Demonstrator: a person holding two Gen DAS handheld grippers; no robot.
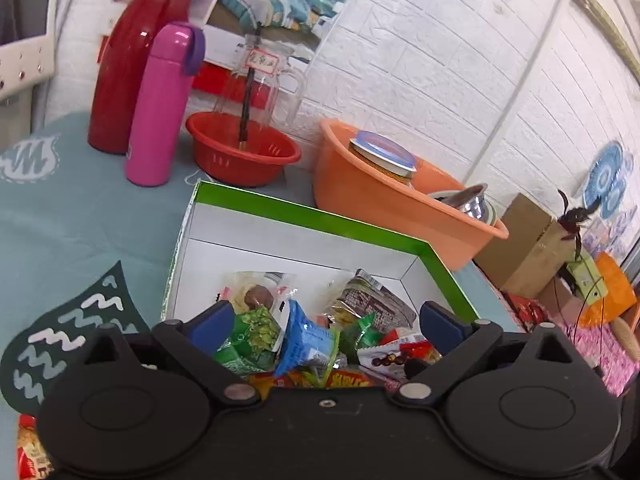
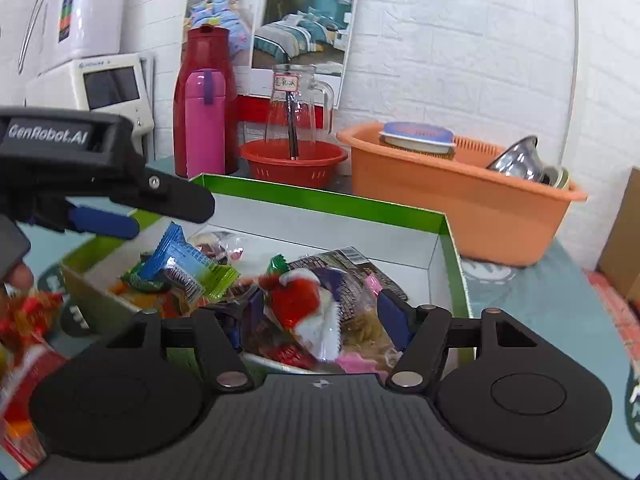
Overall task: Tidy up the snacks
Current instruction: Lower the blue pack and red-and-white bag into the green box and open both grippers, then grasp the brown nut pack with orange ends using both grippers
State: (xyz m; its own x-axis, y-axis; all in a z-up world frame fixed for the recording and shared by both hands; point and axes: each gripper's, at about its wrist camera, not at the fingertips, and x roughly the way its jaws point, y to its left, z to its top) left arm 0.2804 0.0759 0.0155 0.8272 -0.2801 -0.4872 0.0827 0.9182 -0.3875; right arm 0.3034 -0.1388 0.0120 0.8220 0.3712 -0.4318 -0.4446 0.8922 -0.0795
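Note:
A green-rimmed white box point(image 1: 316, 216) point(image 2: 320, 202) holds several snack packets. In the left wrist view a blue packet point(image 1: 308, 340), a green one point(image 1: 252, 340) and a grey packet point(image 1: 376, 302) lie in it. My left gripper point(image 1: 324, 326) is open above the box's near side and holds nothing; it also shows from the side in the right wrist view point(image 2: 120, 216). My right gripper point(image 2: 316, 320) is open over the box, with a red-and-white packet point(image 2: 304, 312) between its fingers, not gripped. More red packets point(image 2: 24, 332) lie outside the box at the left.
Behind the box stand a pink flask point(image 1: 160, 108), a red jug point(image 1: 132, 52), a red bowl point(image 1: 240, 152) with a glass pitcher, and an orange basin point(image 1: 384, 204) with a jar and a metal cup. A cardboard box point(image 1: 524, 248) is at the right.

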